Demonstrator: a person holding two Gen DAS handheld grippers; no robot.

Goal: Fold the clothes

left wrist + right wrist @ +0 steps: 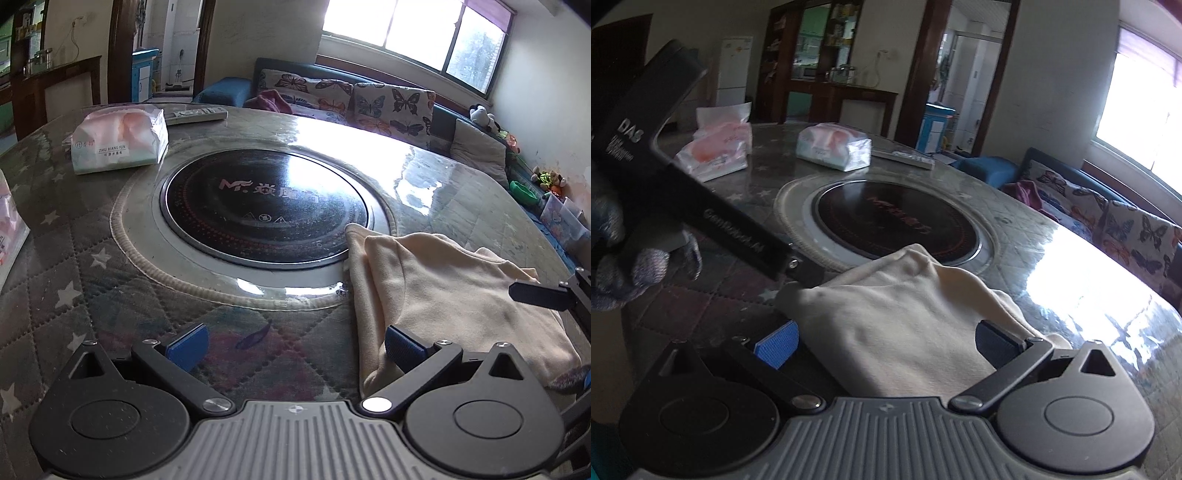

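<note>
A cream garment (443, 295) lies folded in a bundle on the table, just right of the round black hob (266, 206). My left gripper (295, 347) is open with nothing between its fingers. Its right blue pad (404, 349) hovers at the garment's left edge and its left pad (188, 345) is over the bare cover. My right gripper (886, 345) is also open, its wide-spread fingers straddling the near part of the garment (905, 314). In the right wrist view the left gripper's black body (683, 192) is held by a gloved hand (628, 266) at the left.
The table (92, 295) has a quilted star-patterned cover under a clear sheet. Tissue packs (118, 144) (716, 147) and a remote (195, 114) lie on the far side. A sofa with butterfly cushions (391, 103) stands beyond it, below a bright window.
</note>
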